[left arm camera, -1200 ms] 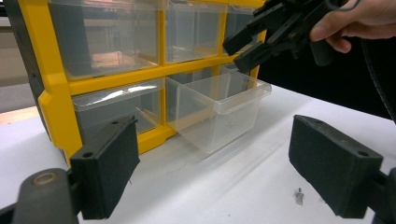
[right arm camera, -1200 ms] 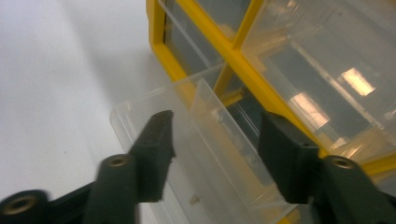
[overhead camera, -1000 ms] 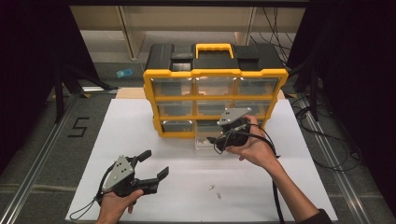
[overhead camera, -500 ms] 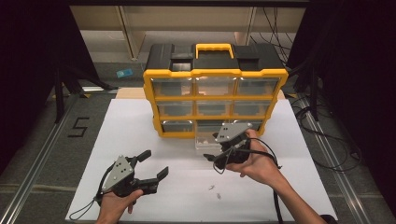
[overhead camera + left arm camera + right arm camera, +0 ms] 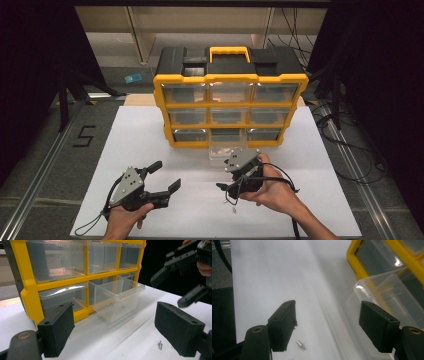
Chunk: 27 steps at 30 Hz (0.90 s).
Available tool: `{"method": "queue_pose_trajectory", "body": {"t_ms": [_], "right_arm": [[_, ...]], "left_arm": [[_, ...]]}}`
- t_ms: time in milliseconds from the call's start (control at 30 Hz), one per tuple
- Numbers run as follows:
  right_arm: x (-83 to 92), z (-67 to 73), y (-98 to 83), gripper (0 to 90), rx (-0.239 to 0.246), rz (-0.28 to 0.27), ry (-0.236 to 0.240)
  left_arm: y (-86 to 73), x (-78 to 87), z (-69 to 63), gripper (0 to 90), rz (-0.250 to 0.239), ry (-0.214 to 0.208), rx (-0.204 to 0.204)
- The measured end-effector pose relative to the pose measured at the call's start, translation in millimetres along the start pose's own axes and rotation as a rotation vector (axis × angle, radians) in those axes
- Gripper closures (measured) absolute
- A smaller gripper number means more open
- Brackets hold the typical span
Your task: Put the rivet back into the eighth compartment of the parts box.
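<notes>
Below, small screw (image 5: 300,344) on table beside right tool (image 5: 327,326), jaws apart, empty

The flat white table surface (image 5: 150,150) carries a yellow-framed plastic organiser cabinet with a black top and clear drawers (image 5: 230,107), standing at its far centre. One clear plastic drawer (image 5: 225,151), pulled out of the bottom row, projects over the surface at the cabinet's foot. Small silver metal screws (image 5: 232,211) lie loose near the front edge.
</notes>
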State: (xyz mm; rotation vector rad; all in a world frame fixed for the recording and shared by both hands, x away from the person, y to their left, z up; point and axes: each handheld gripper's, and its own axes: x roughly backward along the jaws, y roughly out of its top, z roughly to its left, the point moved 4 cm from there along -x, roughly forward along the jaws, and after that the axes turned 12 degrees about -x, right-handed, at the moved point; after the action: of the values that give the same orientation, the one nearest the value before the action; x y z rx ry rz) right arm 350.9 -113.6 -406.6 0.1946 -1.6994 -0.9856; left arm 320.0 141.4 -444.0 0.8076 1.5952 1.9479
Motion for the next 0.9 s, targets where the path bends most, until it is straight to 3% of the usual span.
{"method": "queue_pose_trajectory", "body": {"t_ms": [600,900], "right_arm": [[-21.0,6.1,-39.2,26.7,-0.01,0.172,0.039],[-33.6,8.8,-56.9,29.1,-0.043,0.267,0.057]], "left_arm": [[0.3,0.1,0.1,16.2,-0.003,0.001,0.004],[0.0,-0.3,-0.5,16.2,0.0,-0.001,0.005]]}}
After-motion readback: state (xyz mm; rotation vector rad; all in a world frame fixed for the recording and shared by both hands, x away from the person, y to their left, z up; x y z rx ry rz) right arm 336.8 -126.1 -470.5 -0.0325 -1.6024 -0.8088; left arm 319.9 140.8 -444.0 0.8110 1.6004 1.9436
